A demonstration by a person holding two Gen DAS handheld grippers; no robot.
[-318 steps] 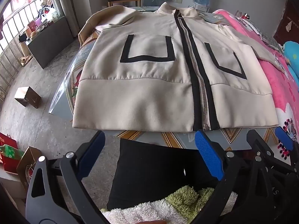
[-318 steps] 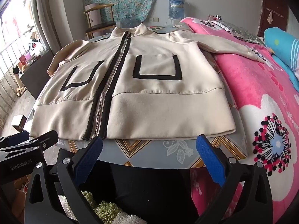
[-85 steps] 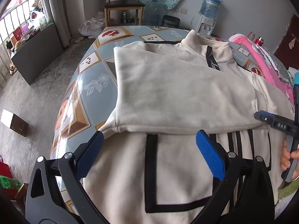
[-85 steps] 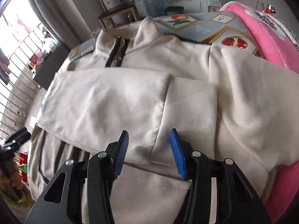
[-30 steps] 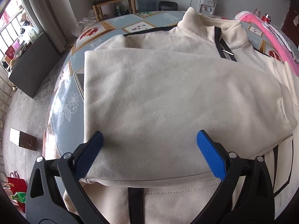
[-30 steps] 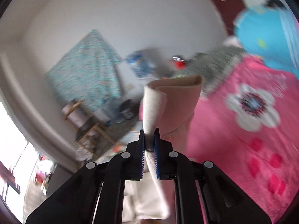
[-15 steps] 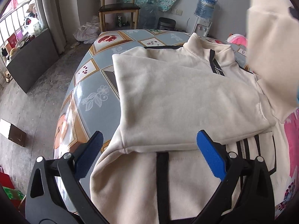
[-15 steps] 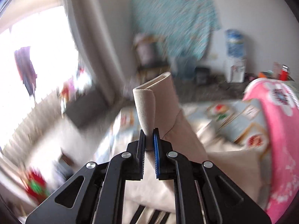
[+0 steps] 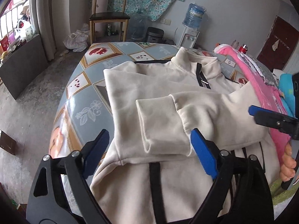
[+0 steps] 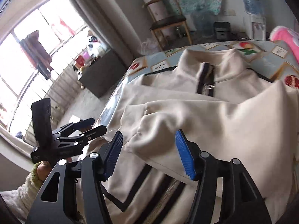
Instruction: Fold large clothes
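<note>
A cream jacket (image 9: 168,85) with black trim lies face up on the patterned table (image 9: 84,108). Both sleeves are folded across its chest; the right sleeve (image 9: 214,115) lies on top, its cuff (image 9: 160,127) pointing left. My left gripper (image 9: 149,149) hovers over that cuff. Its jaws are closing, still wide, with no pad touching cloth. My right gripper (image 10: 149,155) is over the same sleeve (image 10: 205,123) with its jaws opening; the fabric lies loose beneath them. A finger (image 9: 269,118) of the right gripper shows at the right edge of the left wrist view.
A pink flowered blanket (image 9: 261,85) on a bed borders the table on the right. A wooden chair (image 9: 108,16) and a water dispenser (image 9: 190,24) stand behind the table. A dark cabinet (image 9: 22,63) and a cardboard box (image 9: 6,143) are on the left.
The right gripper swung the right sleeve down across the chest, laid it over the left sleeve and opened off it. The left gripper drew back and narrowed slightly.
</note>
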